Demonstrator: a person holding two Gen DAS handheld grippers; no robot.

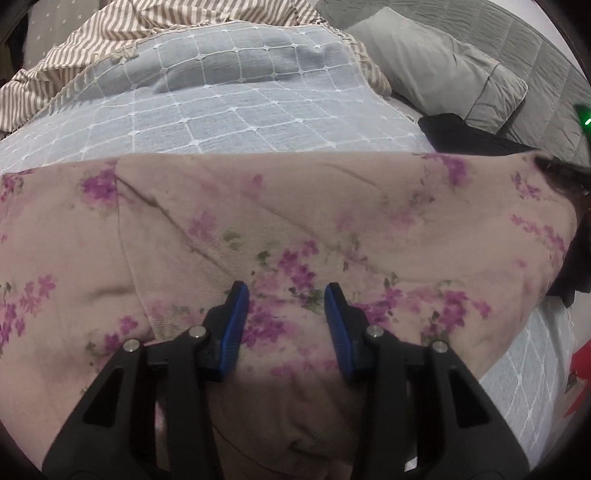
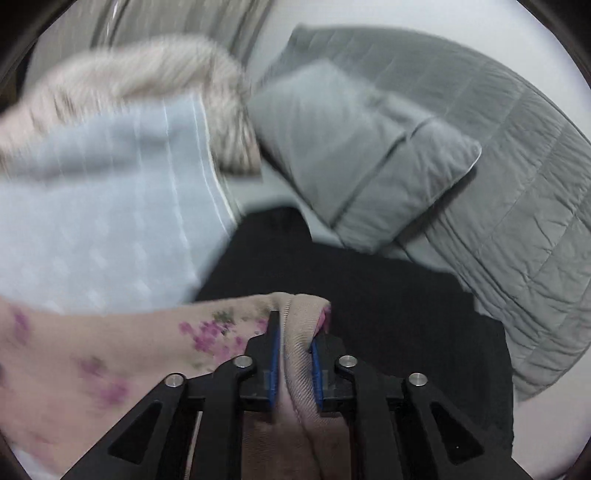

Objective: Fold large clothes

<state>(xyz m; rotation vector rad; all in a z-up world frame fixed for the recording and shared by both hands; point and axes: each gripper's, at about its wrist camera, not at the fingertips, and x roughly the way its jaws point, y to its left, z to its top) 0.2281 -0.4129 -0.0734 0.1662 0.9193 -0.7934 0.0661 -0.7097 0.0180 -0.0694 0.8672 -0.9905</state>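
Note:
A large beige garment with purple flowers (image 1: 295, 229) lies spread over the bed, with a fold edge running down its left part. My left gripper (image 1: 286, 295) is open just above it, nothing between its blue pads. My right gripper (image 2: 297, 332) is shut on a bunched edge of the same floral garment (image 2: 299, 354), which trails off to the left in that blurred view. In the left wrist view the garment's far right corner (image 1: 539, 162) is lifted, and the right gripper itself is hidden there.
A light blue checked bedspread (image 1: 236, 107) covers the bed beyond the garment. A striped beige blanket (image 1: 110, 33) is heaped at the back. A grey pillow (image 2: 362, 155) and grey quilt (image 2: 524, 177) lie right. A black cloth (image 2: 369, 280) lies under my right gripper.

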